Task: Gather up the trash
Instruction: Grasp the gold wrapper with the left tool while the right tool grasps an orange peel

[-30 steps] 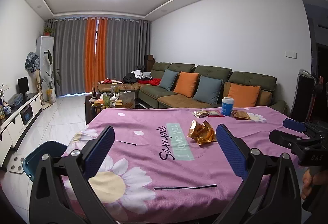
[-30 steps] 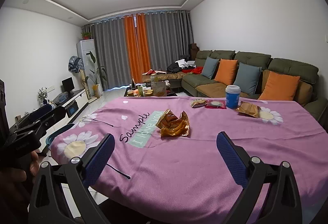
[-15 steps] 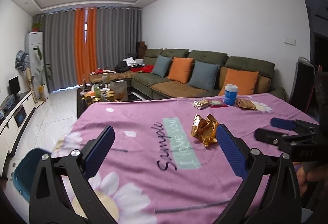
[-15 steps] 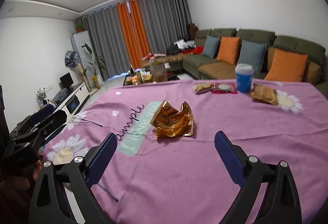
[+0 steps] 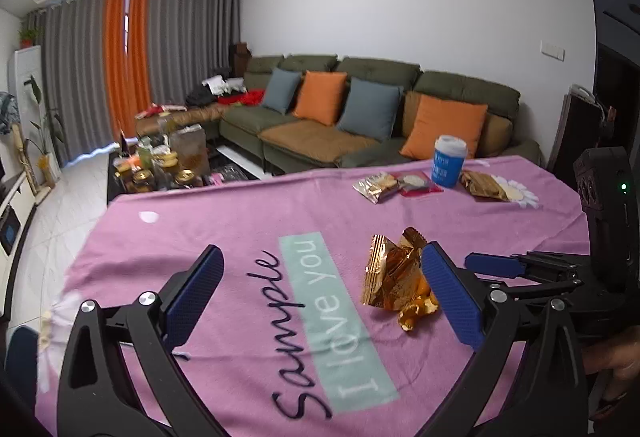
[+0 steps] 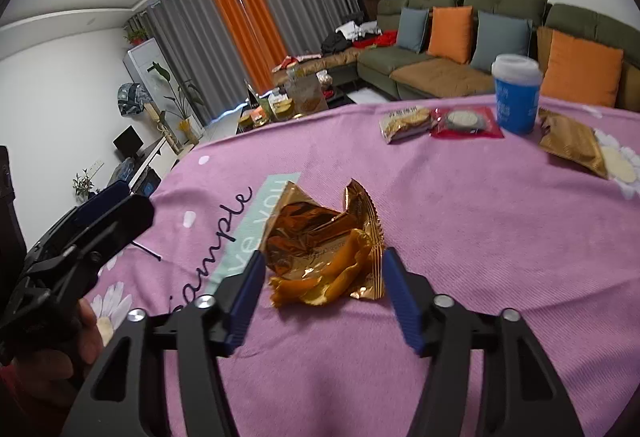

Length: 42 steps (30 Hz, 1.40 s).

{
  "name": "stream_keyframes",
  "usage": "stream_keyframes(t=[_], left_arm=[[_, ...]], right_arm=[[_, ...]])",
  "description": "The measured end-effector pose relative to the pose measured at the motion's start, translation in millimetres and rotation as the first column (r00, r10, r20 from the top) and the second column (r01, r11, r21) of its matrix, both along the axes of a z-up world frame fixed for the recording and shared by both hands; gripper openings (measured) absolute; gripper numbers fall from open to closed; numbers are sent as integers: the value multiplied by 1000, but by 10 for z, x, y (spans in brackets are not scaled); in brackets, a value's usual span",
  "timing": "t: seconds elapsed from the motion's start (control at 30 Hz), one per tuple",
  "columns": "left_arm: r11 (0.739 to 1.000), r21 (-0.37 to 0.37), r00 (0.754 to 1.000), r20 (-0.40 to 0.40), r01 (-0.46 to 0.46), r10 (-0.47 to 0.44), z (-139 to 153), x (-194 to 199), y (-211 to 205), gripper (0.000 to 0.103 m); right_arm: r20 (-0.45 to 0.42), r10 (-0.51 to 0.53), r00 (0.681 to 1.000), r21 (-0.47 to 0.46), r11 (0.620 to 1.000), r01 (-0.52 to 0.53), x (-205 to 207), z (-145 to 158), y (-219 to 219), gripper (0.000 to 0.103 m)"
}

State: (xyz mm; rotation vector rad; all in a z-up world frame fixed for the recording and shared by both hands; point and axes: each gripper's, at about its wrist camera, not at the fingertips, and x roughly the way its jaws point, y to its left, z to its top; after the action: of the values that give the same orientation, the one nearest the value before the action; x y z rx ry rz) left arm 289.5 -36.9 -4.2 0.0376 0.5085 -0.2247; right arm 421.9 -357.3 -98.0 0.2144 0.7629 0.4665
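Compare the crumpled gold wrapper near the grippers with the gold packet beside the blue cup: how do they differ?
The wrapper is torn open and crumpled, with edges sticking up; the packet lies flat and smooth. The wrapper lies alone mid-cloth, between the closing jaws of the right gripper, not yet pressed; the packet lies far off, right beside the cup. Both are shiny gold foil on the pink cloth.

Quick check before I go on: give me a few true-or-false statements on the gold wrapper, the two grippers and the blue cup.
1. The crumpled gold wrapper lies between the fingers of the right gripper. True; its jaws are closing.
2. The left gripper holds the wrapper. False: it is open and empty, with the wrapper beside its right finger.
3. The blue cup lies on its side. False: it stands upright.
4. A red packet lies beside the cup. True.
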Motion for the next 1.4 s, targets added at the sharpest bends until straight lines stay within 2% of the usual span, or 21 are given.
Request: stream_keyframes(t=[0.07, 0.23, 0.27, 0.5, 0.53, 0.63, 0.8, 0.87, 1.0, 1.17, 1.27, 1.4], left_arm=[[1000, 8, 1000, -25, 17, -17, -64, 123, -54, 97], [997, 15, 993, -93, 70, -69, -238, 406, -171, 97], [997, 15, 992, -101, 72, -70, -270, 417, -190, 97], [995, -42, 974, -207, 91, -97, -481, 749, -188, 97], [995, -49, 971, -218, 92, -101, -505, 776, -191, 97], [992, -76, 961, -249, 104, -120, -557, 879, -190, 97], [988, -81, 947, -283, 134, -152, -615, 982, -263, 92], [982, -102, 936, -303, 157, -181, -638, 1020, -292, 79], [977, -111, 919, -333, 182, -209, -697, 1058, -370, 68], [968, -123, 900, -357, 219, -249, -745, 1038, -455, 31], [964, -140, 898, -352, 227, -262, -742, 1003, -488, 16], [964, -159, 908, -329, 216, -258, -678, 910, -449, 13]], right_arm=[[-11, 12, 1000, 4, 1000, -12, 44, -17, 10, 46], [-39, 20, 999, 10, 1000, -19, 166, -65, 23, 45], [-44, 21, 999, 8, 1000, -21, 180, -74, 28, 40], [-107, 24, 994, 41, 999, -19, 284, -193, -30, 37], [-110, 25, 994, 46, 999, -20, 285, -196, -35, 34], [-127, 41, 991, 56, 998, -34, 307, -221, -35, 17], [-135, 47, 990, 81, 996, -36, 299, -224, -67, 14], [-134, 48, 990, 83, 996, -37, 282, -210, -88, 12], [-140, 31, 990, 94, 995, -18, 208, -193, -166, 12], [-149, 12, 989, 110, 994, 5, 187, -216, -236, 12], [-139, 11, 990, 108, 994, 4, 162, -184, -238, 12], [-110, 10, 994, 101, 995, 1, 127, -83, -205, 12]])
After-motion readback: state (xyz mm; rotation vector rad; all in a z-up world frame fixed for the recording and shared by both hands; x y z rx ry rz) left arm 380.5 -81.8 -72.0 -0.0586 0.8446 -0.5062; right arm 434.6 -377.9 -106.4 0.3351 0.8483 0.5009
